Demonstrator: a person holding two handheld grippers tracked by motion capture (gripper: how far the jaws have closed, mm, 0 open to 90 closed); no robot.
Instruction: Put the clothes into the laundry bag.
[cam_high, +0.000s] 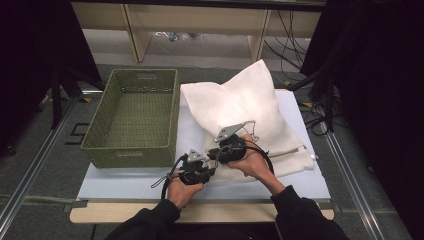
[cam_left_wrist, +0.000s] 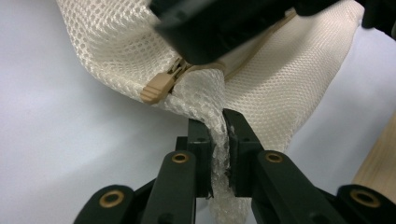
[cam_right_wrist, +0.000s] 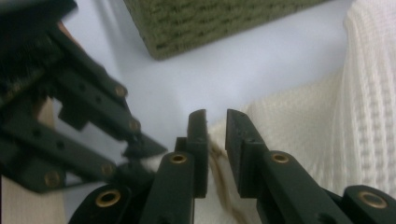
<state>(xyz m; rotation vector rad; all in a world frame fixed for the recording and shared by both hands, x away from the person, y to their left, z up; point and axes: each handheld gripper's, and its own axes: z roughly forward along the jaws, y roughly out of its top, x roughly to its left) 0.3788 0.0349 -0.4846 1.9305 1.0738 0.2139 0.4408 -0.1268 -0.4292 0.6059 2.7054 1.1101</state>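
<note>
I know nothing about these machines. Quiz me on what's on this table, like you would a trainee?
1. True or false: the left gripper pinches the mesh bag.
2. What colour is the basket?
3. The zipper pull in the left gripper view is: A) black B) tan C) red

Key: 1 true; 2 green; 3 B. It lies just beyond the pinched fold.

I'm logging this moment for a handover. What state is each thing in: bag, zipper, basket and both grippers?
White mesh laundry bag: lying crumpled on the table, one corner lifted.
Tan plastic zipper pull: at the end of its track by the pinched corner.
Green woven basket: upright, nothing inside.
Left gripper: shut on the bag's corner.
Right gripper: fingers slightly apart at the bag's edge, not pressing it.
</note>
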